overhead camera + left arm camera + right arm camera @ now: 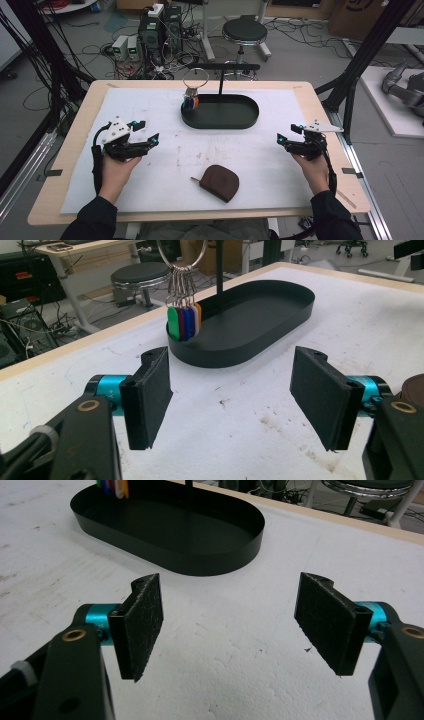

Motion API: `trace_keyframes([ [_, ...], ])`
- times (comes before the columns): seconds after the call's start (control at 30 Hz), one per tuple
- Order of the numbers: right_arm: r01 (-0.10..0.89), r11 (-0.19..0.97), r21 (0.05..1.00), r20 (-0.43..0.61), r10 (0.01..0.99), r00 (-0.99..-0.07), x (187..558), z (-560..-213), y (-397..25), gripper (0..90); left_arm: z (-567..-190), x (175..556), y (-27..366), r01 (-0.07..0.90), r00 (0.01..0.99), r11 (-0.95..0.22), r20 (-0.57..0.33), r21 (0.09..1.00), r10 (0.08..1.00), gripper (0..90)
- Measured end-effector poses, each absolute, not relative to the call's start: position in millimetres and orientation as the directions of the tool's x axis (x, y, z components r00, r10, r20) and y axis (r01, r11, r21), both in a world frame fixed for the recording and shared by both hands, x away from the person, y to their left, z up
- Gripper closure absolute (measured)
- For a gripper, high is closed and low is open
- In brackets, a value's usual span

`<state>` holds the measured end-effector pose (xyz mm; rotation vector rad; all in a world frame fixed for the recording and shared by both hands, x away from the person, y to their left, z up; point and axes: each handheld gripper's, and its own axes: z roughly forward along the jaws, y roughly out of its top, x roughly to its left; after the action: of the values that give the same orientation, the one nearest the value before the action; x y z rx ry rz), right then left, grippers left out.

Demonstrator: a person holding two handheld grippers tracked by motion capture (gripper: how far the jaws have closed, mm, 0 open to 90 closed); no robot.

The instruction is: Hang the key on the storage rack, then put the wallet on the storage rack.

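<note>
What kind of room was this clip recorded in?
Probably a robotics lab: cables and electronics boxes litter the floor, a stool stands behind the table, and a robot arm lies at right.

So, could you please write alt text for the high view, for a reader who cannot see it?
A person's two hands each hold an open gripper, left and right, above a white mat on a wooden table. Between them, nearer the person, lies a brown pouch; farther off sits a black oval tray with a stand from which a key ring hangs.
</note>
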<state>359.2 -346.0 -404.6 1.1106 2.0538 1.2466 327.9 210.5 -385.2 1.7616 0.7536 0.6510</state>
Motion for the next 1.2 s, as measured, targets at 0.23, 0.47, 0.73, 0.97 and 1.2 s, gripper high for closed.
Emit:
trace_keyframes([
  [0.23, 0.394, 0.250, 0.884, 0.007, 0.837, -0.547, 354.8, -404.7, -348.8, 28.0, -385.6, 330.5, 206.7, 0.177, 0.653, -0.238, 0.067, 0.955, 0.754, 32.5],
  [0.47, 0.378, 0.252, 0.891, 0.001, 0.830, -0.558, 346.3, -401.4, -347.2, 27.9, -386.5, 335.3, 204.2, 0.170, 0.652, -0.232, 0.067, 0.958, 0.755, 32.4],
  [0.73, 0.349, 0.251, 0.903, 0.019, 0.788, -0.616, 332.9, -396.0, -328.8, 27.9, -391.2, 341.5, 198.1, 0.183, 0.667, -0.250, 0.067, 0.951, 0.742, 32.4],
  [0.97, 0.345, 0.308, 0.887, 0.029, 0.707, -0.707, 308.8, -398.0, -293.1, 27.9, -391.4, 340.1, 199.3, 0.187, 0.655, -0.251, 0.070, 0.950, 0.752, 32.4],
  [1.2, 0.375, 0.395, 0.839, 0.063, 0.614, -0.787, 290.0, -410.9, -256.7, 38.7, -391.2, 342.0, 195.7, 0.182, 0.655, -0.248, 0.071, 0.951, 0.752, 32.4],
])
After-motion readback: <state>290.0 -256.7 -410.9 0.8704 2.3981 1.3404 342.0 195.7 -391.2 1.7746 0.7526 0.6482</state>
